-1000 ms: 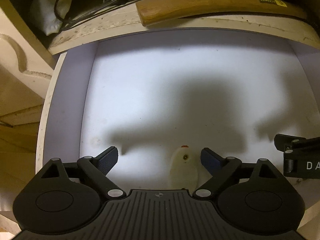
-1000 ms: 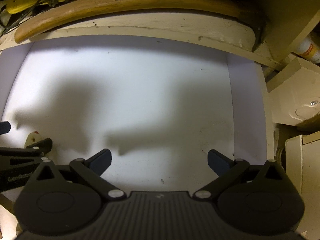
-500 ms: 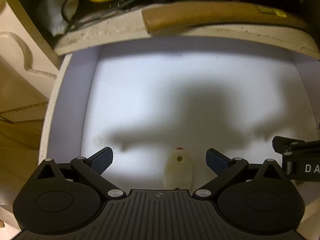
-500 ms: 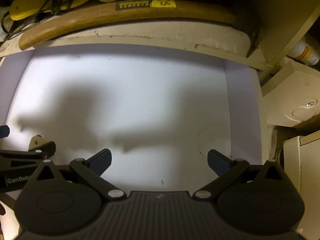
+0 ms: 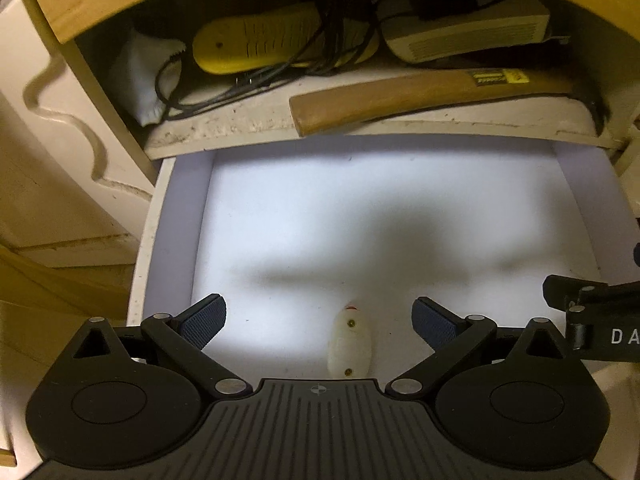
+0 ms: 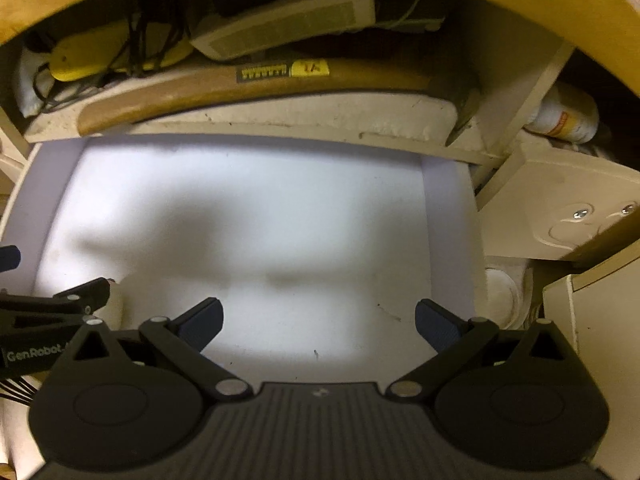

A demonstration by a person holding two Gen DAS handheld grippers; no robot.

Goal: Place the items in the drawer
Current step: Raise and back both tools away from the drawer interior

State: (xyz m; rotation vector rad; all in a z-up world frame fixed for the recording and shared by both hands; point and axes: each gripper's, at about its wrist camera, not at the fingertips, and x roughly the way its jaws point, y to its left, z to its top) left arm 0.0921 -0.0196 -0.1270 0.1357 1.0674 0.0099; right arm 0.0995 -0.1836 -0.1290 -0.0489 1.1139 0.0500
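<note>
left wrist view: small white item (image 5: 349, 342) w/ red tip is seen lying on the drawer (image 5: 176, 216) floor, near the front edge, long axis pointing fore-aft. it sits between the spread fingers of the left gripper (image 5: 319, 319), closer to the right pad, untouched. right gripper (image 6: 319, 320) is also spread wide & holds nothing; it is off to the item's right, so the left is judged nearer. a wooden handle (image 5: 420, 98) rests on the shelf above.

**What sits where**

A small bottle (image 5: 349, 342) lies in the drawer (image 5: 176, 216), near its front. Behind the drawer is a shelf (image 5: 256, 130). A hammer handle (image 5: 420, 98) lies on the shelf's front edge. Farther back sit a box (image 5: 468, 36) and, left of it, a tool (image 5: 256, 40) with cords.
</note>
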